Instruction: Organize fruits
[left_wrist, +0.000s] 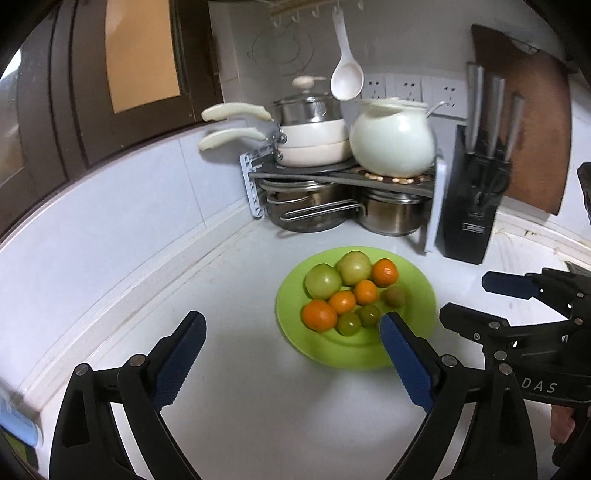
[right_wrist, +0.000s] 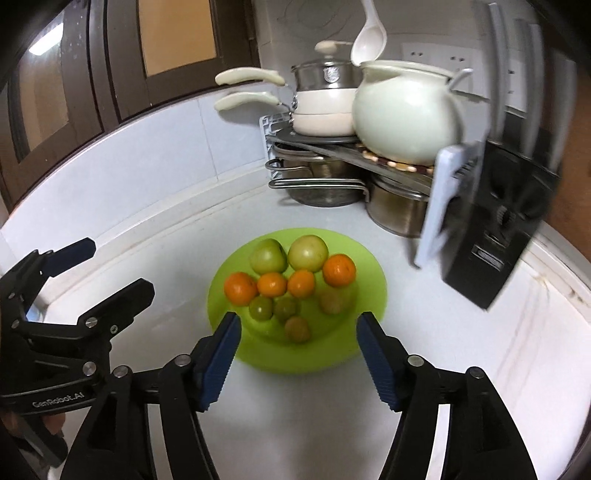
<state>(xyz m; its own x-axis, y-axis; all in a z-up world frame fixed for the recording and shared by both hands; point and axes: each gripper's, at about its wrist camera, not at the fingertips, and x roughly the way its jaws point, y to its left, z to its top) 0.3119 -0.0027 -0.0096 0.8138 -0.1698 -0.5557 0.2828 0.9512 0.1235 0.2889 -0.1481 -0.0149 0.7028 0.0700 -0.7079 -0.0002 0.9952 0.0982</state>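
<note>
Fruits all sit on a lime-green plate (right_wrist: 373, 295) on the white worktop (right_wrist: 295, 424), toward the corner, plate well apart from the cookware behind it. Count by the right wrist view: two large pale-green fruits (right_wrist: 307, 253) at the far side, touching each other; four oranges (right_wrist: 339, 270) in a loose row across the middle, three close together, the fourth off to the right; four small fruits (right_wrist: 297, 329) toward the near rim, two green, two brownish, somewhat blurred. Like kinds lie together, so sorting looks done or nearly so; judged a release-and-retreat step. Left gripper (left_wrist: 291, 341): fingers spread wide, nothing between them, only bare worktop and the plate's near rim beyond the right finger. Right gripper (right_wrist: 297, 341): fingers parted, nothing clasped; the nearest brownish fruit shows beyond the gap, not touched. Both grippers hang above the worktop on the near side of the plate, each visible at the edge of the other's view. Next move, if any fruit remains to shift: fingers must close around one small piece without nudging its neighbours, which crowd and would roll. Skins look smooth, firm, round. Behind: pot rack (left_wrist: 343, 177) with stacked white pans (left_wrist: 314, 144), a round white pot (left_wrist: 393, 144), steel pots beneath; knife block (left_wrist: 469, 221) to the right; white spoon (left_wrist: 346, 79) hanging on the wall.
</note>
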